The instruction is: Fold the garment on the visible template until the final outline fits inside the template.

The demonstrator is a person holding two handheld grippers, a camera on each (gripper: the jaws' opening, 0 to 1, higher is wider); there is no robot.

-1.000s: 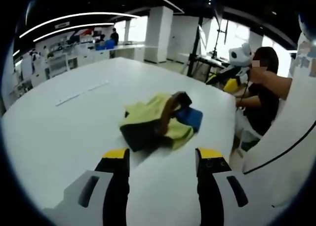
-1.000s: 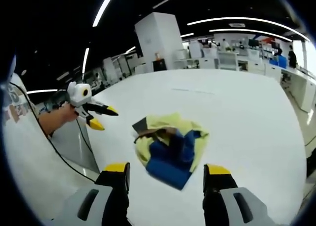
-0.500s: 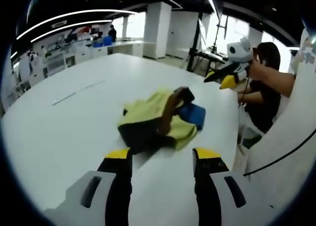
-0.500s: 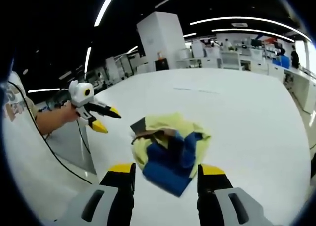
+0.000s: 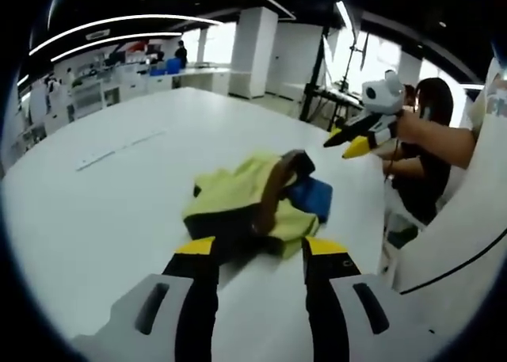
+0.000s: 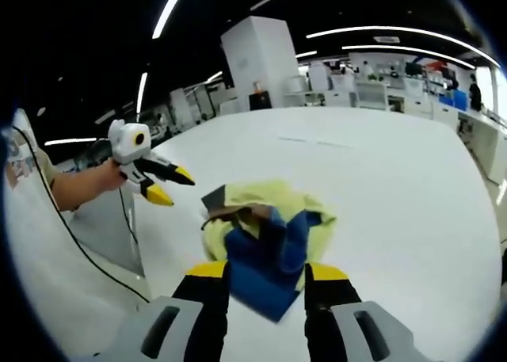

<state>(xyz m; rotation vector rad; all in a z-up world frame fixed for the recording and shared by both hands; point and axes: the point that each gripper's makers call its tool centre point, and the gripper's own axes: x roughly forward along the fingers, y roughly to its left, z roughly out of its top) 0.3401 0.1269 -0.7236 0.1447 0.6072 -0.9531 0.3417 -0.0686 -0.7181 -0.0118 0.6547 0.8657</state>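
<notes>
One crumpled garment (image 5: 252, 203) is lying on one white table (image 5: 95, 211); two grippers are showing, left gripper (image 5: 252, 251) and right gripper (image 6: 268, 273); one seated person (image 5: 424, 152) is sitting beside it.

both grippers (image 5: 252, 255) (image 6: 268, 276) closer to garment (image 5: 245, 200), jaws narrower

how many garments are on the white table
1. A crumpled yellow, blue and dark garment lies in a heap on the white table, just ahead of both grippers' open jaws; the left gripper view shows the same heap. More could be bundled inside.
</notes>
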